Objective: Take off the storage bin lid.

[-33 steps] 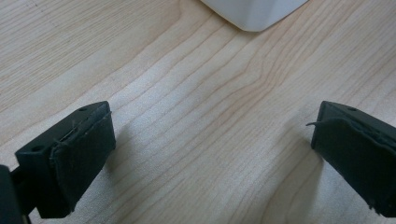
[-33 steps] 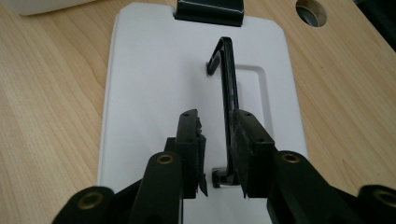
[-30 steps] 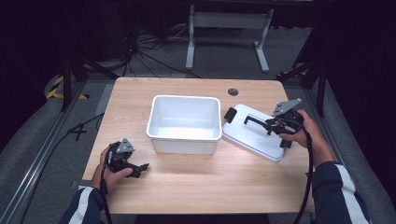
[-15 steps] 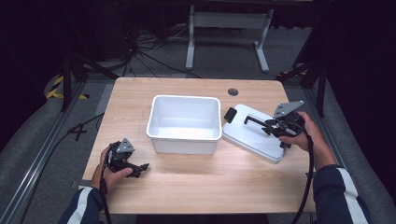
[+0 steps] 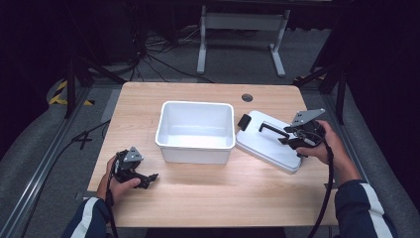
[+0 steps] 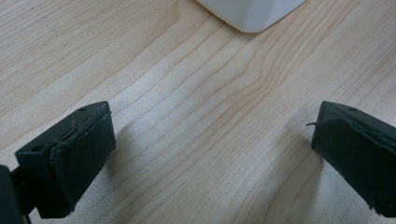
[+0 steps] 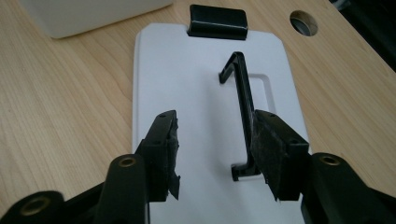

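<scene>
Right gripper view: white lid (image 7: 205, 116) flat on surface (image 7: 70, 102) beside tub (image 5: 196, 130); right claw (image 7: 215, 154) just opening, empty. Looks light, stiff, slick; best gripped by black handle (image 7: 243, 107).

This is a lab-type recording bay, not a home. A bare wooden table (image 5: 208, 198) stands on grey carpet, enclosed by black curtains (image 5: 381, 44). Loose cables (image 5: 153, 47), metal stand legs (image 5: 240, 22) and yellow-black hazard tape (image 5: 59, 94) lie behind it.
</scene>
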{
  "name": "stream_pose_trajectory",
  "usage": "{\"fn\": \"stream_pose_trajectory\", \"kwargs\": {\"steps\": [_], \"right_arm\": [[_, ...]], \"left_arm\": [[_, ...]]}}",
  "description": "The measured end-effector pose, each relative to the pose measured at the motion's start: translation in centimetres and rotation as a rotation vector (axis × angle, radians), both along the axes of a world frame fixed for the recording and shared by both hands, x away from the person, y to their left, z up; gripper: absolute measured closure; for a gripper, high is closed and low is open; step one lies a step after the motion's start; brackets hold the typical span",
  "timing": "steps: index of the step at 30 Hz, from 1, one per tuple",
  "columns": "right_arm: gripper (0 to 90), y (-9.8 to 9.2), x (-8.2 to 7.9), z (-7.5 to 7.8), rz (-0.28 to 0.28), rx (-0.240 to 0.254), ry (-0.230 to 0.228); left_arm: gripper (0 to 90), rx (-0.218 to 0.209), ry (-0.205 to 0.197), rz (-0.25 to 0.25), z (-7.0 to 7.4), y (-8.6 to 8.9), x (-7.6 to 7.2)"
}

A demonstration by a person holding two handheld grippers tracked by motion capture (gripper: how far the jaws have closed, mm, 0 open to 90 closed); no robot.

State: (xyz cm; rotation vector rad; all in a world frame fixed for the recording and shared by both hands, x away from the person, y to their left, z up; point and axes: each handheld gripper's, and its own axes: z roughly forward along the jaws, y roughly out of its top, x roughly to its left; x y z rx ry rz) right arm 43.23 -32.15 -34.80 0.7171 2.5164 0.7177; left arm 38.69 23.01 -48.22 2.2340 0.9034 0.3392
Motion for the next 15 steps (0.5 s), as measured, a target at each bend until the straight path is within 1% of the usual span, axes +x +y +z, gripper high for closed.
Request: {"fn": "stream_pose_trajectory", "kwargs": {"steps": [2,3,5,7,9,10,15], "right_arm": [[49.0,-0.2,-0.3,0.0,-0.011,-0.001,-0.004],[48.7,-0.3,-0.5,0.1,-0.007,0.013,-0.002],[46.3,-0.6,-0.9,0.1,-0.027,0.017,-0.011],[44.7,-0.7,-1.2,0.1,-0.029,0.021,-0.01],[42.9,-1.0,-1.6,0.0,-0.04,0.023,-0.023],[42.5,-1.1,-1.7,0.0,-0.045,0.027,-0.02],[39.3,-2.2,-2.6,-0.1,-0.067,0.047,-0.039]], "left_arm": [[0.1,0.0,0.0,0.0,0.0,0.0,0.0],[0.1,0.002,0.001,0.0,0.0,0.0,0.0],[0.1,0.0,-0.001,0.0,0.0,0.0,0.0],[0.1,0.001,0.0,0.0,0.0,0.0,0.0],[0.1,-0.001,0.003,0.001,0.0,0.0,0.0],[0.1,-0.001,0.004,0.001,0.0,0.0,0.0],[0.1,0.002,0.0,0.0,0.0,0.0,0.0]]}}
